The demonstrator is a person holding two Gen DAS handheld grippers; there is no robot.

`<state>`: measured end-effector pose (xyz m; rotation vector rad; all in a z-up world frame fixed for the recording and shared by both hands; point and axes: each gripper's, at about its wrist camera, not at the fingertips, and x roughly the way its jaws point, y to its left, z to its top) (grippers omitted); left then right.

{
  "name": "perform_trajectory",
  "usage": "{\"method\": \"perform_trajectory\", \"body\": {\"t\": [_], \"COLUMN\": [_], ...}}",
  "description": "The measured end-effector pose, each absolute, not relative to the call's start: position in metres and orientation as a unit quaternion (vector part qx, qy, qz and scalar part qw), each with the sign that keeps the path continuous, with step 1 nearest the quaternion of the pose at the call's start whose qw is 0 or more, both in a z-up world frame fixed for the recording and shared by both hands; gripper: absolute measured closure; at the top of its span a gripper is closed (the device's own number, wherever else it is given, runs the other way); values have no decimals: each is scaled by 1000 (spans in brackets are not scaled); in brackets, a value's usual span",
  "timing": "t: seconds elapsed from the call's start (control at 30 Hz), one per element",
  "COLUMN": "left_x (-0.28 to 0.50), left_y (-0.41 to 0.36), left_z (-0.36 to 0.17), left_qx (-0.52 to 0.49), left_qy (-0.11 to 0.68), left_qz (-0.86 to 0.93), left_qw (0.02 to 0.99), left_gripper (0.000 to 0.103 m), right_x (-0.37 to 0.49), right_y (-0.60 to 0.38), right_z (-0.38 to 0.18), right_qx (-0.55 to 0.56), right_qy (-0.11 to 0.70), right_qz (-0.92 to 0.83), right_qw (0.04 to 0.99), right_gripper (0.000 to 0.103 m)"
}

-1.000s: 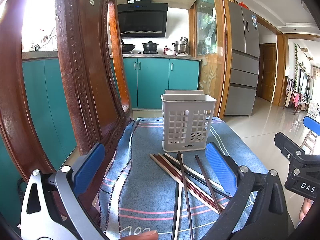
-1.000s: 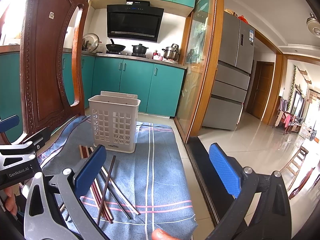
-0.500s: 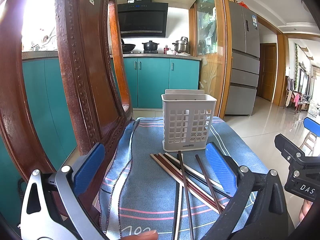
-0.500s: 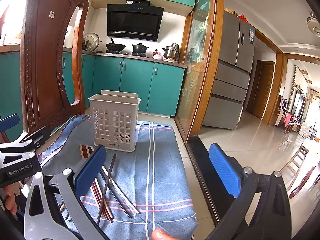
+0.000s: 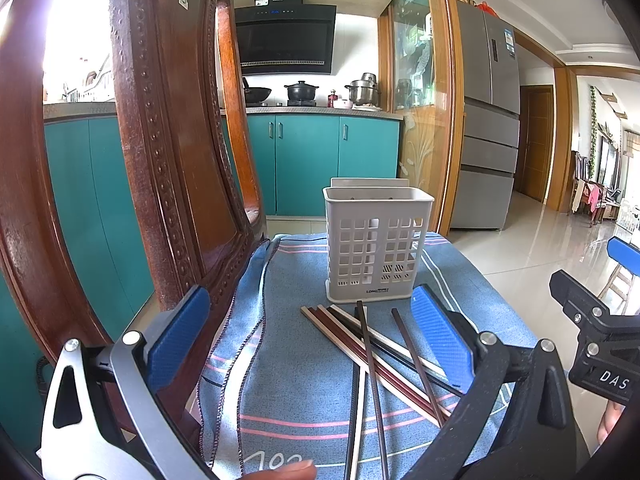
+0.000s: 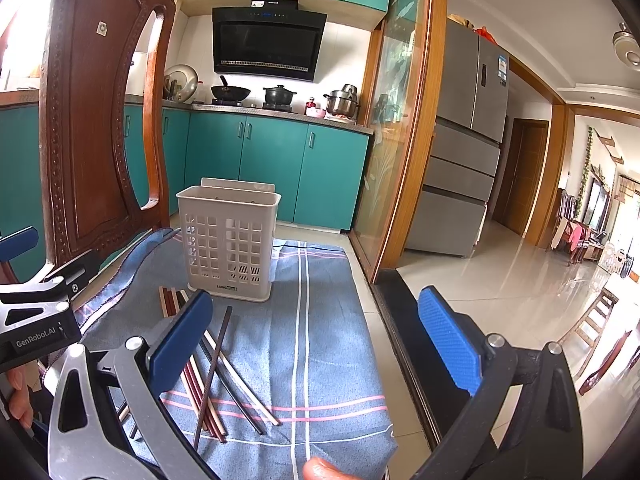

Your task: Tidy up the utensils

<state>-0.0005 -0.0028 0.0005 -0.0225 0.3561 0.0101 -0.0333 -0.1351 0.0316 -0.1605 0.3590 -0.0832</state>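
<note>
Hovering w/ both tongs spread wide, nothing held: left tongs (image 5: 308,340) sit low over the chopsticks (image 5: 372,344), right tongs (image 6: 316,332) off to the right side of the pile, over the blue cloth (image 6: 320,320). Chopsticks lie loose on the cloth-covered bench, just in front of the white slotted holder (image 5: 376,240), which stands upright and looks empty; near tips almost touch its base. Long axes run roughly from the holder back toward the cameras, fanned and crossing, dark one (image 6: 212,372) lying over the rest. Step in hand, by my read: first pick. To do it well: take the top dark stick alone, approx. mid-length or a bit toward the near end, pads across its axis, so it doesn't pivot; lift clear before tilting to vertical, else neighbours get dragged. Then drop tip-down through the holder's open top. Risk: thin round sticks roll on cloth; close slow.
</note>
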Motion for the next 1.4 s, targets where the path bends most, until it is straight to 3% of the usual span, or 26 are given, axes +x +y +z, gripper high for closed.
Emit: {"method": "perform_trajectory", "body": {"t": [0.6, 0.8, 0.83, 0.9, 0.93, 0.97, 1.0, 1.07, 1.4], "left_x": [5, 29, 33, 42, 49, 63, 74, 98, 179], "left_y": [-2, 6, 7, 8, 9, 9, 8, -1, 5], "left_z": [-7, -28, -33, -43, -49, -58, -64, -74, -103], "left_qx": [-2, -18, -25, -40, -46, -57, -64, -62, -171], "left_qy": [197, 286, 304, 337, 356, 392, 416, 454, 503], "left_qz": [14, -4, -12, -34, -43, -59, -68, -76, -118], "left_qw": [980, 958, 952, 940, 932, 916, 904, 885, 839], "left_gripper": [3, 3, 5, 28, 45, 66, 74, 79, 79], "right_x": [-25, 18, 24, 34, 38, 44, 49, 57, 81], "right_y": [-142, -152, -156, -165, -170, -175, -177, -181, -195], "right_z": [23, -9, -16, -28, -32, -35, -37, -37, -41], "right_qx": [-80, -101, -91, -54, -31, -14, -5, 1, 19], "right_qy": [193, 324, 347, 384, 399, 412, 420, 431, 439], "right_qz": [-45, -33, -27, 3, 12, 23, 30, 31, 65], "right_qw": [977, 940, 933, 922, 916, 911, 907, 902, 896], "right_gripper": [3, 3, 4, 23, 38, 47, 60, 68, 68]}}
